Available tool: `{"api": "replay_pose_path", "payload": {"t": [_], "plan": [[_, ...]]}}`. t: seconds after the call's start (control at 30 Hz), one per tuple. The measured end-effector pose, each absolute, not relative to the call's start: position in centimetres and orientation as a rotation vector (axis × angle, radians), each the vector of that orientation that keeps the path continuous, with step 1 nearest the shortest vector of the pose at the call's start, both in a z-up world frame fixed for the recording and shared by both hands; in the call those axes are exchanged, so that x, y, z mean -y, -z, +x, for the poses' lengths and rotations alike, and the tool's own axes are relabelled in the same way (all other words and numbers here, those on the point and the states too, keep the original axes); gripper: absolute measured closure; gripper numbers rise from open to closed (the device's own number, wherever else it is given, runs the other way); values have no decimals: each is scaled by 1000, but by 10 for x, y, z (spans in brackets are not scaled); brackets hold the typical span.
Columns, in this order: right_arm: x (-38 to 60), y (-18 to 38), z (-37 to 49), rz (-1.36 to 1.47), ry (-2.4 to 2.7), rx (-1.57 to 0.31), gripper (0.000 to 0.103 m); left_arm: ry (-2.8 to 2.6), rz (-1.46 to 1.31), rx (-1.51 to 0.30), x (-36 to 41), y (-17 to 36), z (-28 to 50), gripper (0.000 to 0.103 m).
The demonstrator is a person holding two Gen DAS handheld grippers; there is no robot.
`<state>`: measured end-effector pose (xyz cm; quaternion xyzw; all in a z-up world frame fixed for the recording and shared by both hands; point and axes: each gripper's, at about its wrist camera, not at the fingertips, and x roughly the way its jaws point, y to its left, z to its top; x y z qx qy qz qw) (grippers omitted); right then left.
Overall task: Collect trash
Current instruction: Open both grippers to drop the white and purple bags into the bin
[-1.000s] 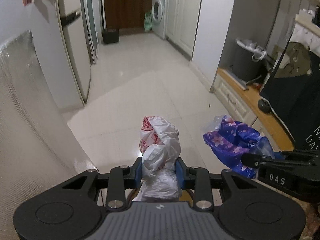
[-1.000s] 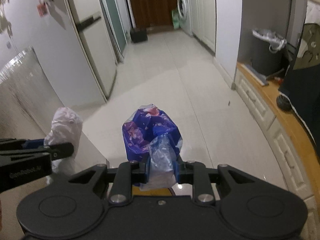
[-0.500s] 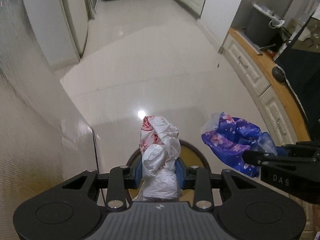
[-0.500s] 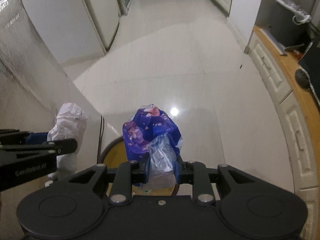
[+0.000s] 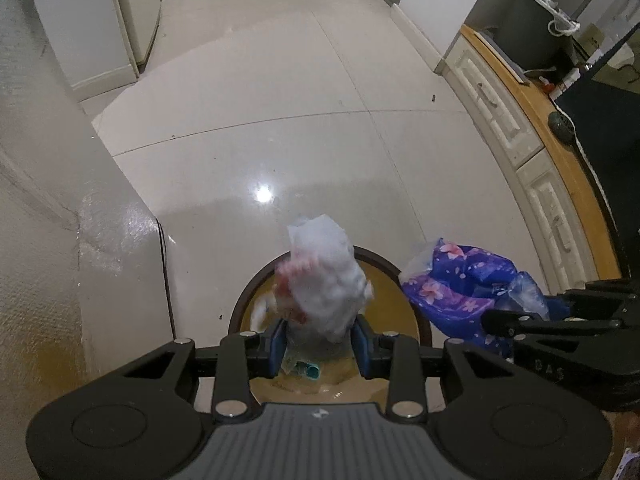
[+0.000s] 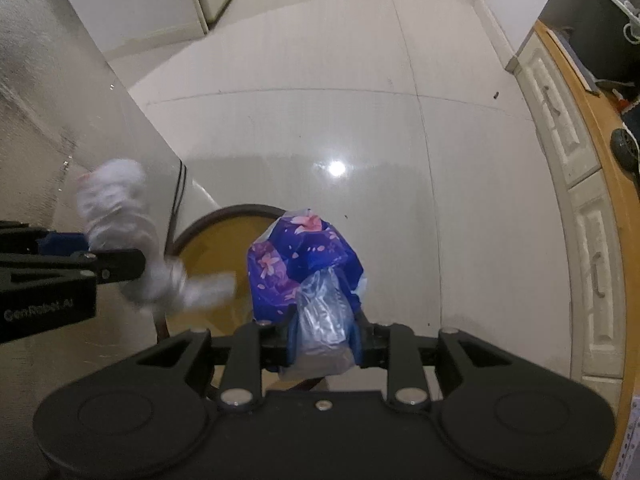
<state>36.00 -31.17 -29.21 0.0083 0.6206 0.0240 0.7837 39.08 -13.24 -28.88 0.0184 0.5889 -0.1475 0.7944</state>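
The left gripper [image 5: 319, 340] has its jaws closed on a crumpled white bag [image 5: 326, 276] with red print — the blue pads pinch its gathered lower part while the rest puffs out ahead. The right gripper [image 6: 324, 340] has its jaws closed on a blue flowered bag [image 6: 298, 268], gripped by a twisted clear-plastic neck, with the bundle bulging beyond the fingertips. Both bundles hang over a round brown-rimmed bin [image 5: 416, 312] with a yellowish lining, standing on the pale tiled floor [image 5: 280, 100] beside a wall; some scraps already lie inside. The white bag is directly above the opening, the blue one near its right rim.

Both bags look light, soft and limp — thin film that crumples and slips easily. The bunched neck is the sound place to hold, as thicker folds give the pads something to bite. On release they will likely fall slowly and may snag on a pad or the rim.
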Motion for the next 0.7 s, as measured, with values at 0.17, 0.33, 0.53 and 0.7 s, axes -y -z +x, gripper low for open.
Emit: {"api": "replay_pose_path", "payload": {"t": [0.17,0.33,0.53,0.7], "plan": [[310,304,363,6,-51,-1367,76,313,42,-1288,133,301,396,67],[306,311,366,-2,-69,-1385,75,321,52,-1315,132,311,397,61],[304,315,370,-1,-84,-1385,73,310,90,-1347,133,319,396,52],[306,317,370,12,-95,-1375,67,299,120,-1365,133,323,393,45]]}}
